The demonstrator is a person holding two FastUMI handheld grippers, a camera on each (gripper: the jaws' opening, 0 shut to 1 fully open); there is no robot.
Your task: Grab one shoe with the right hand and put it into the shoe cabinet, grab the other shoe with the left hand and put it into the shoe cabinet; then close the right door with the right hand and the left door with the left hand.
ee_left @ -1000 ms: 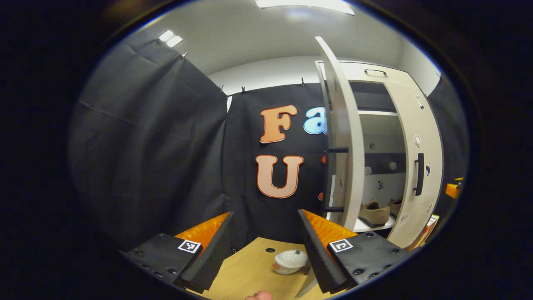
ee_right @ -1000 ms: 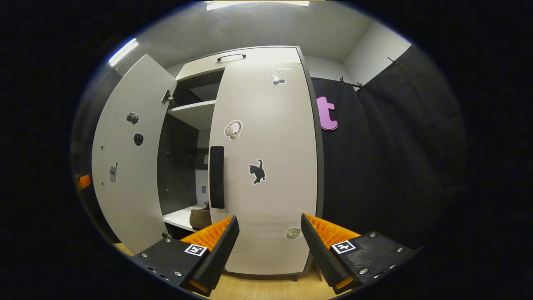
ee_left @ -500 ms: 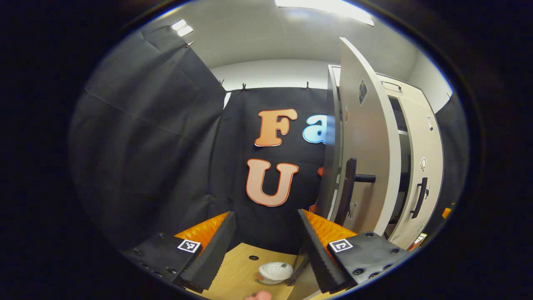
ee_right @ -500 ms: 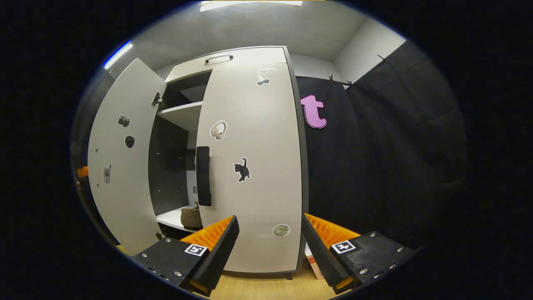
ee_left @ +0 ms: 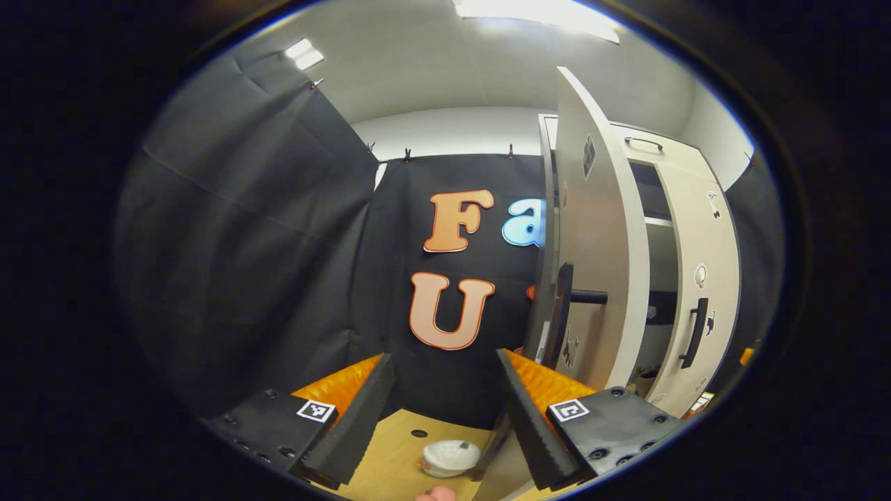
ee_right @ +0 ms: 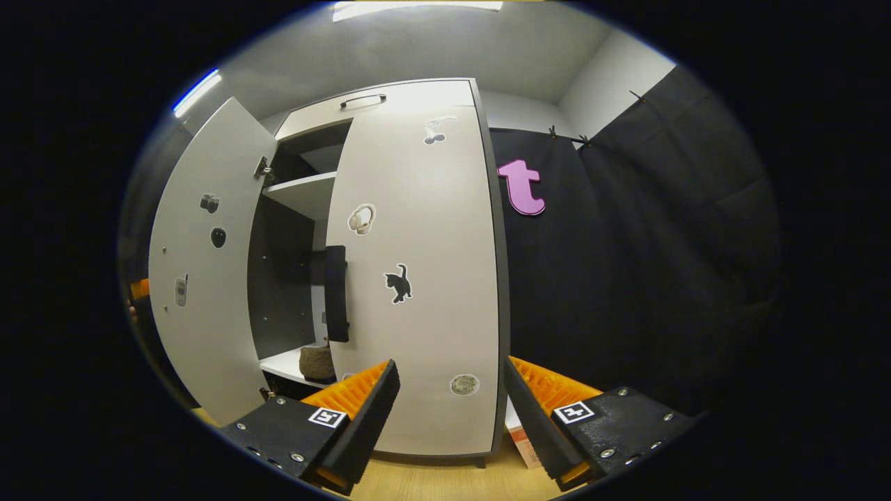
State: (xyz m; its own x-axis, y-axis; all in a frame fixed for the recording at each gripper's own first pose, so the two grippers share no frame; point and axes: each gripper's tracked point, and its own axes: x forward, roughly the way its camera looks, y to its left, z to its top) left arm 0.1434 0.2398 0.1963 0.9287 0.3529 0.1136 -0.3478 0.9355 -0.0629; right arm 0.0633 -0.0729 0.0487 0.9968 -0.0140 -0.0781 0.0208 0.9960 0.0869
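One shoe sits shelved lower left; right door nearly closed, left door ajar; both grippers released, empty.

One shoe cabinet – two doors, one shoe, one white bowl

The cabinet doors are smooth, matt off-white board carrying flat stickers, with matt black handles. Inside, 1 shoe looks like rough brown suede, though it is small. The floor is pale wood-grain laminate. The wall is creased matt cloth.
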